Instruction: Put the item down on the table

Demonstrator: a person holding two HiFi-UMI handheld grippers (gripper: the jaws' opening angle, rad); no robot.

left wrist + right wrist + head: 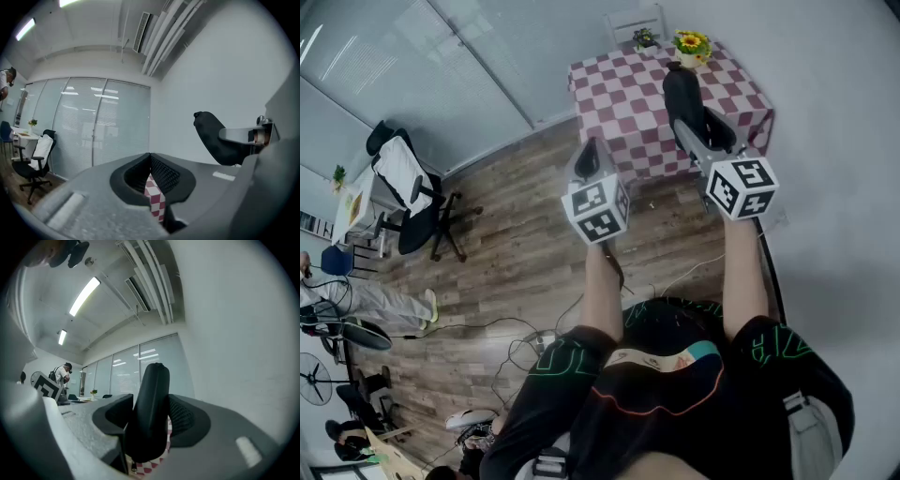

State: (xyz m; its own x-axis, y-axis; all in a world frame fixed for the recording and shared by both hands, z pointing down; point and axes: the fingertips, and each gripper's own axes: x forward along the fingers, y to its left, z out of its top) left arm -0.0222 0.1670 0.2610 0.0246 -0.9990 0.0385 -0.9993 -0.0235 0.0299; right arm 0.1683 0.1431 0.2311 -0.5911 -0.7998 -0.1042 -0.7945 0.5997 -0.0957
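Observation:
A long, rounded black item (682,92) is clamped upright in my right gripper (705,129), held in the air over the near edge of the table with the red-and-white checked cloth (619,94). In the right gripper view the black item (150,413) fills the gap between both pads, with checked cloth showing below it. My left gripper (588,155) hangs beside it, short of the table, jaws shut and nothing in them. In the left gripper view its pads (161,173) meet above a sliver of checked cloth (154,199), and the black item (215,138) stands off to the right.
A pot of yellow flowers (691,45) and a small green plant (644,38) stand at the table's far side, with a white chair (636,23) behind. A wall runs along the right. On the wood floor stand an office chair (408,192), cables (534,337) and a person (356,300).

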